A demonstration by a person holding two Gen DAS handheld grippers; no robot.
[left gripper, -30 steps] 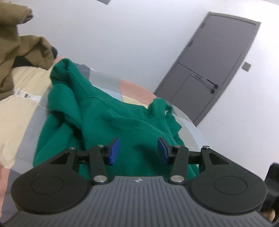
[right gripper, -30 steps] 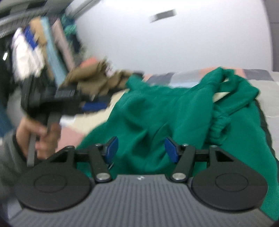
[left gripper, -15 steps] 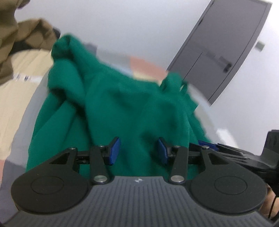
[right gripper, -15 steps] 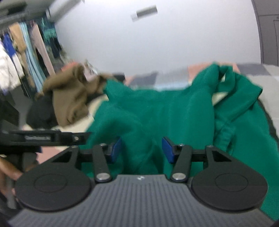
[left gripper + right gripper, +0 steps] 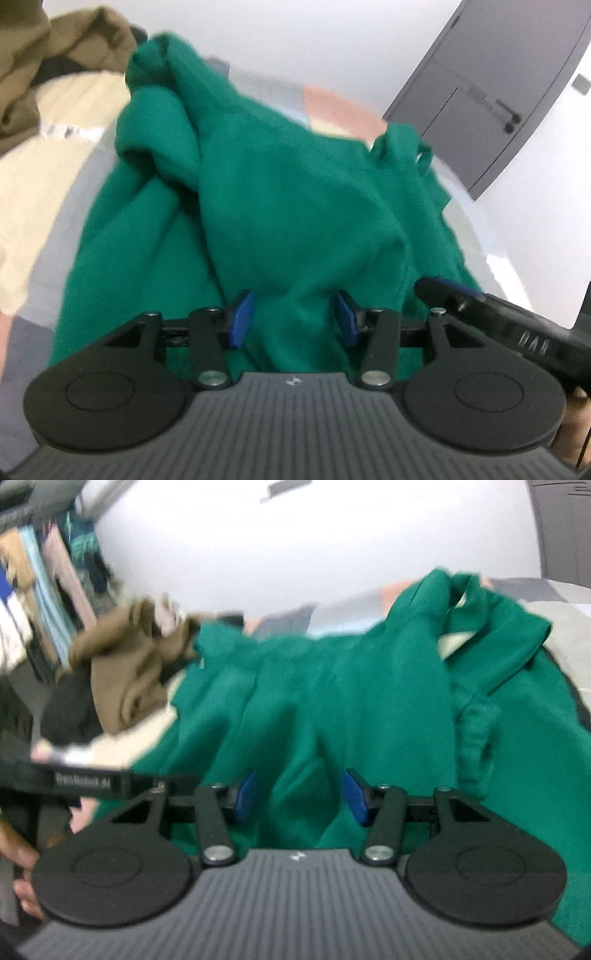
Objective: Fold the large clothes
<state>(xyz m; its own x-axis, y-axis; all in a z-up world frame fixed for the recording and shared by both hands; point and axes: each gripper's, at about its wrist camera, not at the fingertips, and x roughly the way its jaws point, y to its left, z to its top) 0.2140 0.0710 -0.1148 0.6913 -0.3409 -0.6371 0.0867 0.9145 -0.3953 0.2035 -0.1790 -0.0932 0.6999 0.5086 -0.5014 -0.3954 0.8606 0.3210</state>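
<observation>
The green garment [image 5: 295, 206], crumpled on the bed [image 5: 66, 206], now fills both views as the left gripper [image 5: 291, 317] and right gripper [image 5: 299, 794], jaws wide, close in toward twelve o'clock, likely readying a first grasp.

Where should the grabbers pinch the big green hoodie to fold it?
Probably the near hem of the green hoodie, coming in low from the front. Both the left gripper and right gripper are open there, and the far end is bunched up.
</observation>
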